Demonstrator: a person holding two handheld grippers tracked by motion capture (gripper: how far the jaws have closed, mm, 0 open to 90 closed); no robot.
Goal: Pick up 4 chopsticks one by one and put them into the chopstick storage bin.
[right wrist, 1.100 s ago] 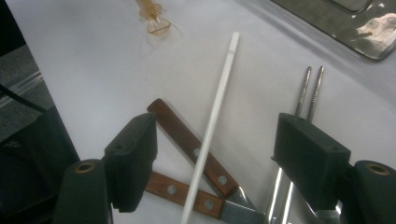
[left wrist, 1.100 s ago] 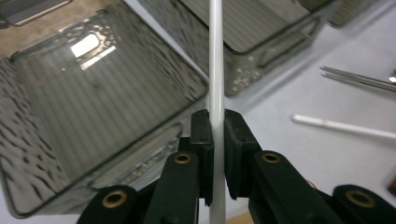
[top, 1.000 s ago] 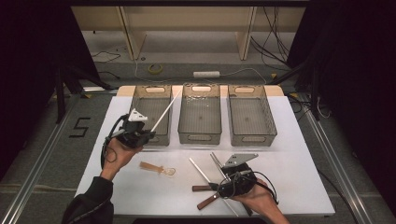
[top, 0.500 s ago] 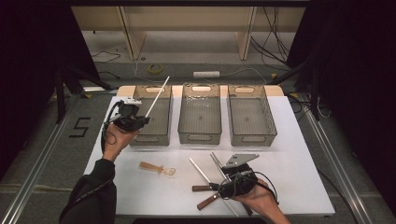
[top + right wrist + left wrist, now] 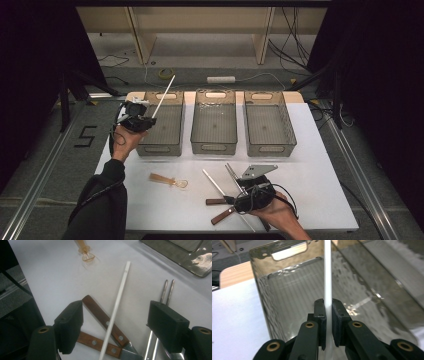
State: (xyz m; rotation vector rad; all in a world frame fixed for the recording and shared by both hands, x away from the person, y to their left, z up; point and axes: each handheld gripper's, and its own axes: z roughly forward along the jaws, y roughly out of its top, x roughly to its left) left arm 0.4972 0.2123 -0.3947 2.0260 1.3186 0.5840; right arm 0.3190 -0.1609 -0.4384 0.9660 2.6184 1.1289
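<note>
The left claw is pinched on a white chopstick; its two black pads press the stick from either side, with nothing but the stick's width between them. The stick runs up and away from the claw, its far end rising past the handle cut-out of the left clear bin, and a short length shows below the pads. In the high view the left claw hangs over the near left corner of that left clear bin, the white chopstick slanting up from it over the bin.

The right claw is spread wide and grips nothing. Between its jaws on the white counter lies a second white chopstick, crossing two wooden-handled knives. Beside the right jaw lie metal tongs, their tips reaching ahead of the claw. Farther ahead and to the left lies a small amber plastic spoon. In the high view the right claw sits low at the counter's near edge, over this heap of utensils.
</note>
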